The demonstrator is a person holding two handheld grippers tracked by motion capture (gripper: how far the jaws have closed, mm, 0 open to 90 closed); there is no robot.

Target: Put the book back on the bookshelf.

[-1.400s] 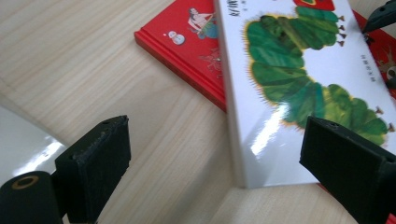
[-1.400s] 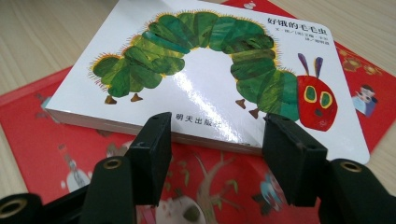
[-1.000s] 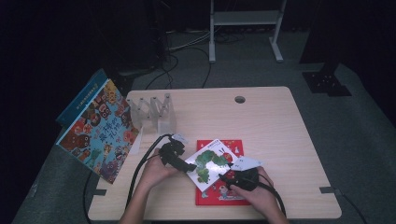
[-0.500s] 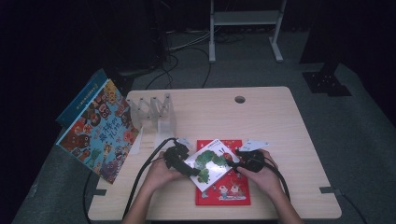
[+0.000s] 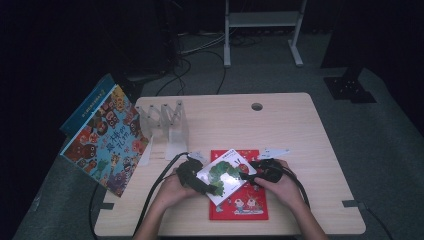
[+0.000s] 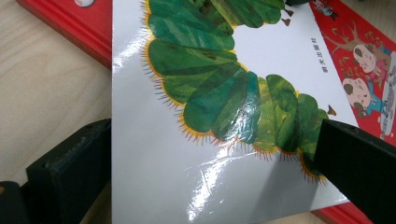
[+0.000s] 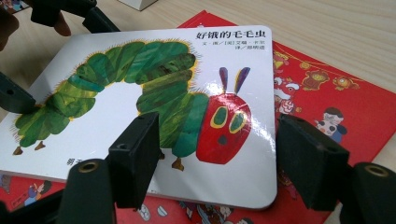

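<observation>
Caterpillar book (image 5: pixel 223 175): lying tilted on top of a red book (image 5: pixel 245 200), near the worktop's (image 5: pixel 280 125) front edge, about midway along it.
Left tongs (image 6: pixel 212 158): jaws spread wide, straddling the caterpillar book's end; grip cannot be told.
Right tongs (image 7: pixel 215 158): jaws standing open, one over the cover, one beyond its edge.
Left edge: a large picture book (image 5: pixel 102 142) is leaning there, beside a clear rack (image 5: pixel 167 125).

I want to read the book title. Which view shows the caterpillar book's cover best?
The right gripper view: the caterpillar book shows its whole caterpillar and printed title. The left gripper view shows just green body segments, close up; the high view shows it small, lying on the red book.
</observation>
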